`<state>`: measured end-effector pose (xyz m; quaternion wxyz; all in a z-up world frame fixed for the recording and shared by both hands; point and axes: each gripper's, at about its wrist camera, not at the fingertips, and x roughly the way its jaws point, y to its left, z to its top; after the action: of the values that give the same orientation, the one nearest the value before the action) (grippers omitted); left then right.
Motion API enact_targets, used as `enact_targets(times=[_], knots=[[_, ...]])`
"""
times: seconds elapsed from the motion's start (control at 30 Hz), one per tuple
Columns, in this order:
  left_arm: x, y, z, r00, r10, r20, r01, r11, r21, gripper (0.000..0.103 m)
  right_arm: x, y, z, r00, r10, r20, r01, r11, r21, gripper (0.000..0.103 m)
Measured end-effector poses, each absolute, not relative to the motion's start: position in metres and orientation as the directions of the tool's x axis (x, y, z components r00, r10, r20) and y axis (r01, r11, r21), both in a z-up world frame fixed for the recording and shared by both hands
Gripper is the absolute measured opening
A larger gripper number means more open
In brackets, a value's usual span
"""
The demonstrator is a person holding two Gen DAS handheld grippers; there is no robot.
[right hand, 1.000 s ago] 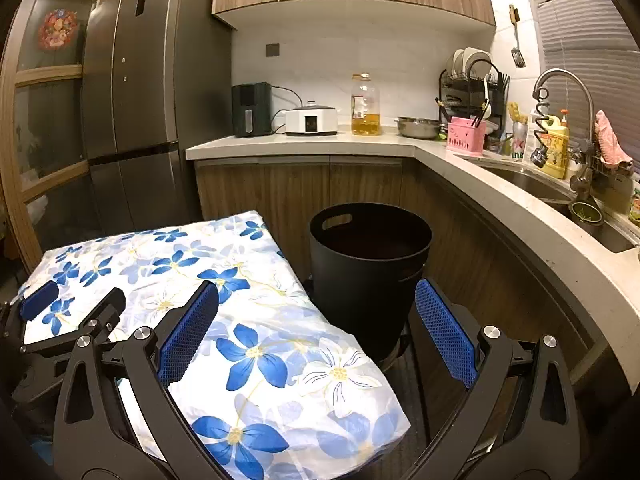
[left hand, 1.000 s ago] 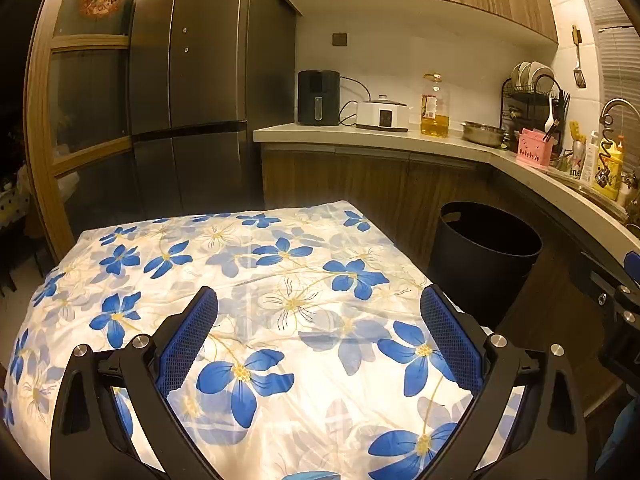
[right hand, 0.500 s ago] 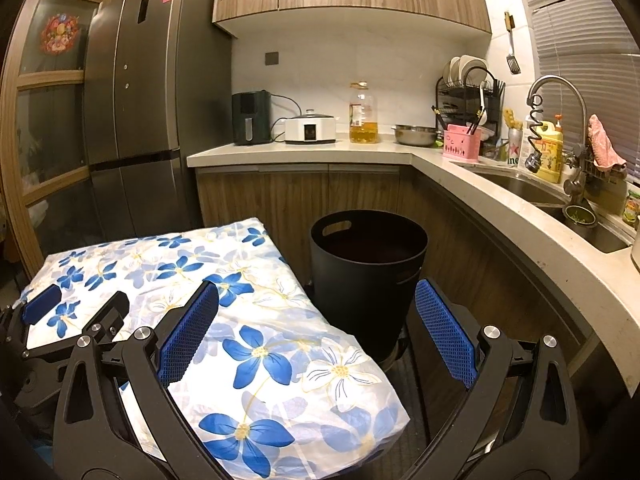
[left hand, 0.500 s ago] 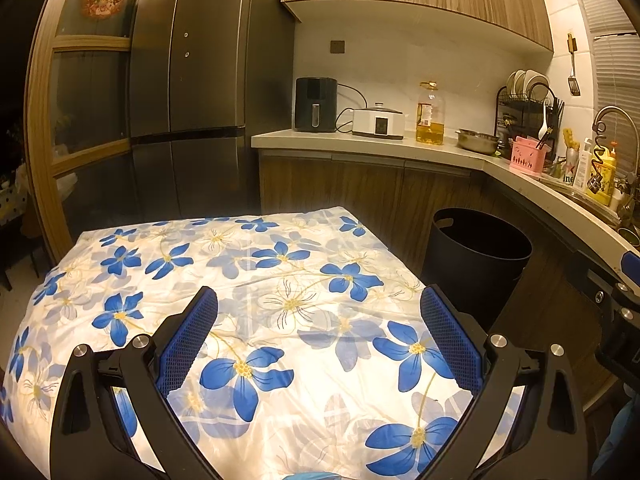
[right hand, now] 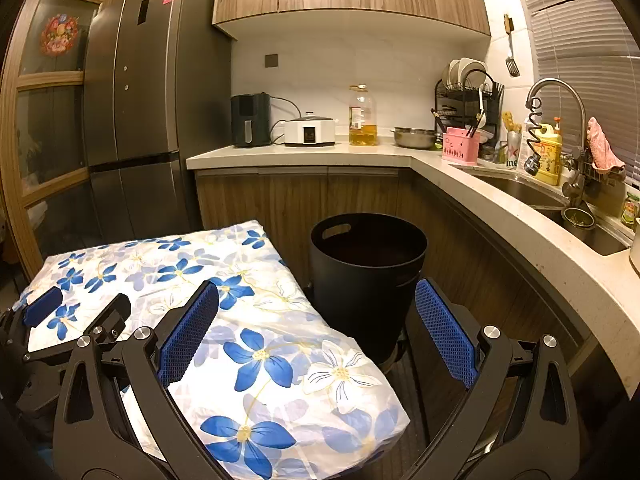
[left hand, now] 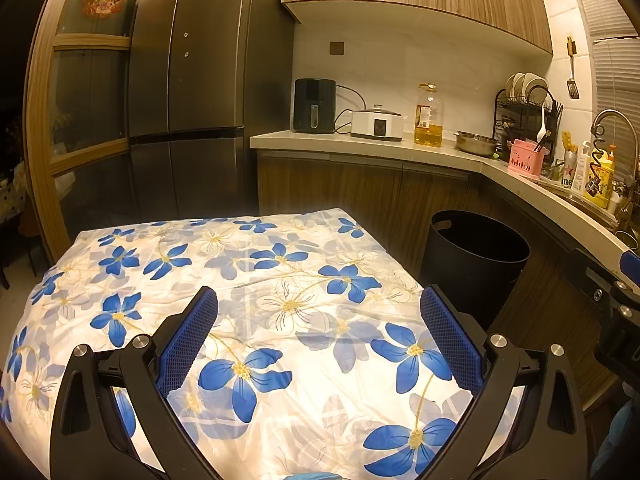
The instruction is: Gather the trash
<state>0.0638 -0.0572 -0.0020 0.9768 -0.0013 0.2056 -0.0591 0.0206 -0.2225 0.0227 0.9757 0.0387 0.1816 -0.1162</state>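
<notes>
A black round trash bin [right hand: 366,276] stands on the floor by the table's right corner; the left wrist view shows the bin [left hand: 476,256] at the right. My left gripper [left hand: 318,334] hovers open over the flowered tablecloth [left hand: 248,280], nothing between its blue pads. My right gripper [right hand: 314,330] is open too, straddling the cloth's corner [right hand: 280,360] and the bin. The left gripper [right hand: 76,316] shows at the left edge of the right wrist view. No trash item is visible on the cloth.
A dark fridge [left hand: 204,92] stands behind the table. The curved counter [right hand: 460,176] carries an air fryer [right hand: 251,120], cooker, oil bottle [right hand: 362,116], steel bowl, pink caddy and dish rack. A sink [right hand: 532,200] with tap lies right. Wooden cabinets run below.
Both cameras have risen and pulled back slightly, so more of the upper cabinets shows. Both grippers stay open and empty.
</notes>
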Motion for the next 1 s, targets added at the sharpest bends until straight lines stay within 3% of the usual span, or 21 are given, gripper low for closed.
enact_targets(times=[1.0], knots=[[0.0647,-0.0619,0.0023,0.908,-0.122,-0.401,0.122,0.992,-0.026,0.097,0.0213,-0.2235,0.0235,0.907,-0.220,-0.358,0.248,0.968,0.032,0.097]])
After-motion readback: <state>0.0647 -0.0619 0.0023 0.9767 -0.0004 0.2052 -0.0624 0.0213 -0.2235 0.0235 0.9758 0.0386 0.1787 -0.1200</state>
